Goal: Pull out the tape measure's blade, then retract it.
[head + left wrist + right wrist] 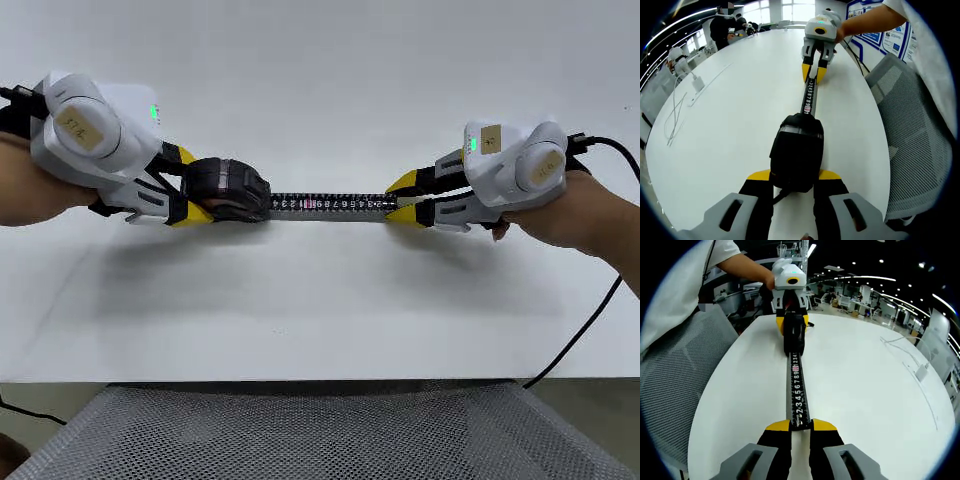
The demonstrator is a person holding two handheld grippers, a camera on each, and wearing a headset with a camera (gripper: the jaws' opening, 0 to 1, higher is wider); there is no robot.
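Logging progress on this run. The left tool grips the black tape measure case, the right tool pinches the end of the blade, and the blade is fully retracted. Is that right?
One slip: the black blade with white numerals is pulled out, not retracted. The head view shows it stretched between the black tape measure case in the left tool and the right tool pinching its end.

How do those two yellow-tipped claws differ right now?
The left gripper clamps the black tape measure case; the right gripper pinches the end of the blade. The left gripper's jaws stand wide around the case; the right gripper's sit nearly together. Both have yellow tips.
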